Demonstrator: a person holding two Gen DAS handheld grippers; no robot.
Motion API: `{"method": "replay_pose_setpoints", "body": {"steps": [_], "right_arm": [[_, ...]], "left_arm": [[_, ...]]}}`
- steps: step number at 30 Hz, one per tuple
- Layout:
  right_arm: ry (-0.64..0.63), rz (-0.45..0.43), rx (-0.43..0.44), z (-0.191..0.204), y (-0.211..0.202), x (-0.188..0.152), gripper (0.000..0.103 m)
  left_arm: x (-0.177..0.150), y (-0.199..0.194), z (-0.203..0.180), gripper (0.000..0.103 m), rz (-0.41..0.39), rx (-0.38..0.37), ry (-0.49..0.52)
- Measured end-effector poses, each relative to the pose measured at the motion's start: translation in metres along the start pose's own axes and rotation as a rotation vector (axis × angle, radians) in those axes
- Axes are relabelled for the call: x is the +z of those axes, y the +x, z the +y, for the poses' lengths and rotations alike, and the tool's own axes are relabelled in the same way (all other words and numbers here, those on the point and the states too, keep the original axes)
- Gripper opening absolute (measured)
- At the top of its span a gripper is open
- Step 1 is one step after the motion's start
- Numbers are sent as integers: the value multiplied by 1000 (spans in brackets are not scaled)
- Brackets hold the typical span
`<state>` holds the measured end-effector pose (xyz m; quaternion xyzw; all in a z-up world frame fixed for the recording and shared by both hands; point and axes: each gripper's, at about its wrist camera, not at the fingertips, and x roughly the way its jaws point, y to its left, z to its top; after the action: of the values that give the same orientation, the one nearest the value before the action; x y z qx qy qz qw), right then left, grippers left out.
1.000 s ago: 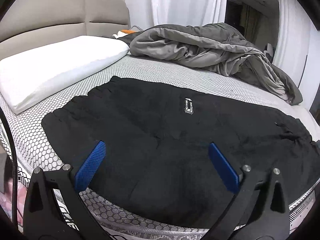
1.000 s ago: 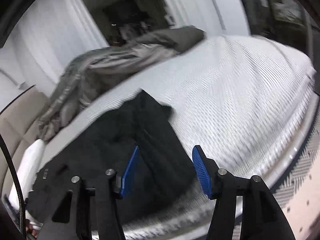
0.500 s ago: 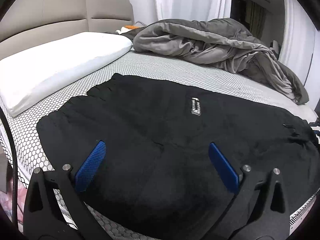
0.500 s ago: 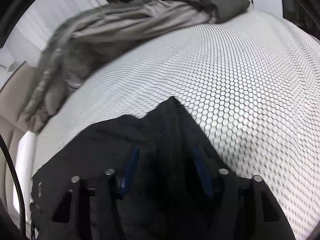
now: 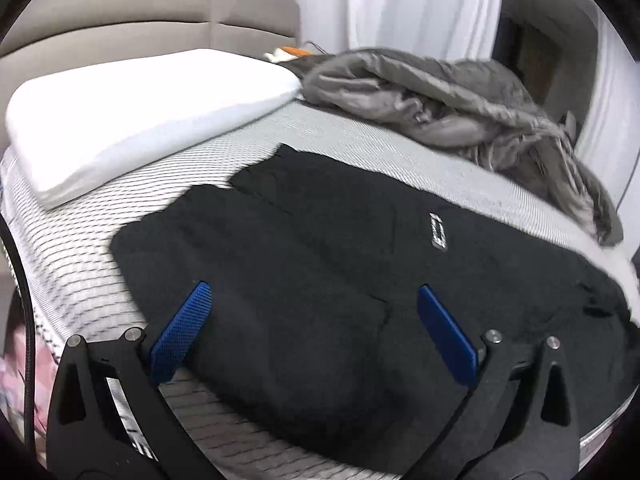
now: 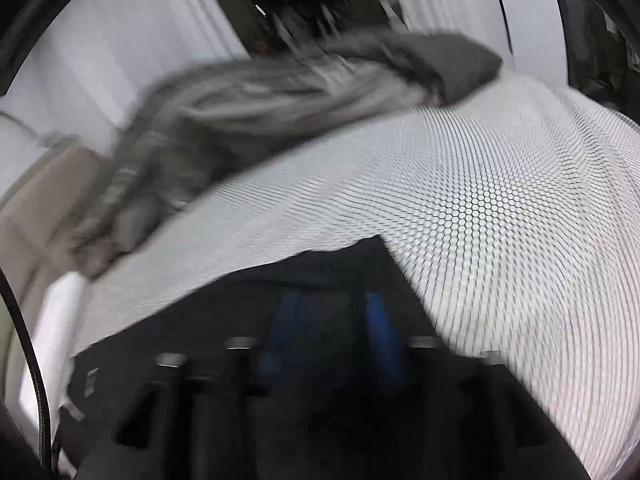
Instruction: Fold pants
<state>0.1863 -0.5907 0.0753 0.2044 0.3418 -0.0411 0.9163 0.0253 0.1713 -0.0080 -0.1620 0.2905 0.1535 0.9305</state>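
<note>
Black pants [image 5: 320, 264] lie spread flat on the bed with a small white label [image 5: 439, 232] on top. My left gripper [image 5: 312, 300] is open, its blue fingers [image 5: 182, 330] low over the near part of the pants, holding nothing. In the blurred right wrist view the pants [image 6: 224, 320] fill the lower frame. My right gripper [image 6: 332, 304] sits low over their far end, its blue fingers [image 6: 378, 332] a narrow gap apart. Whether cloth is between them is hidden by blur.
A white pillow [image 5: 132, 116] lies at the left by the beige headboard [image 5: 132, 4]. A crumpled grey blanket [image 5: 460, 108] lies at the back of the bed, also in the right wrist view [image 6: 248, 112]. The honeycomb-patterned mattress [image 6: 500, 200] extends right. White curtains [image 5: 400, 4] hang behind.
My left gripper shifted right and closer over the pants. My right gripper dropped onto the pants' far end and its fingers narrowed from wide open.
</note>
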Motion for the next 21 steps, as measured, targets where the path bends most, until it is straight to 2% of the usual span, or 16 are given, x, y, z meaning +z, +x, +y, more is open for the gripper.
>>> {"method": "replay_pose_setpoints", "body": {"steps": [1,2,6,9,10,12,13,14,16,18,19,21], "right_arm": [[1,-36,24,-1,-23,-13,69],[-2,-61,43,-3,-47,-29,69],[13,-107,91,-11,-101,-76,74],[41,-120,102,-16,-122,-105,75],[60,-121,101,-23,-129,-113,75],[87,-124,119,-18,-126,-128,75],[98,-123,126,-18,-131,-140,75],[106,-124,128,-7,-129,-150,75],[139,-113,128,-15,-131,-165,75],[169,-98,144,-23,-129,-172,75],[190,-97,150,-28,-131,-176,75],[223,-91,144,-34,-132,-181,75]], "left_arm": [[1,-3,9,102,-5,10,-17],[1,-6,20,102,-7,19,-37],[1,-6,67,102,24,20,-168],[-4,2,92,89,95,-34,-248],[-6,3,96,84,103,-45,-262],[-8,4,103,82,97,-77,-281],[-5,8,104,76,96,-82,-284],[1,15,104,66,105,-91,-286],[12,31,101,54,132,-132,-293],[22,49,99,29,163,-141,-313],[24,53,97,4,166,-125,-322],[28,47,97,0,108,-115,-336]]}}
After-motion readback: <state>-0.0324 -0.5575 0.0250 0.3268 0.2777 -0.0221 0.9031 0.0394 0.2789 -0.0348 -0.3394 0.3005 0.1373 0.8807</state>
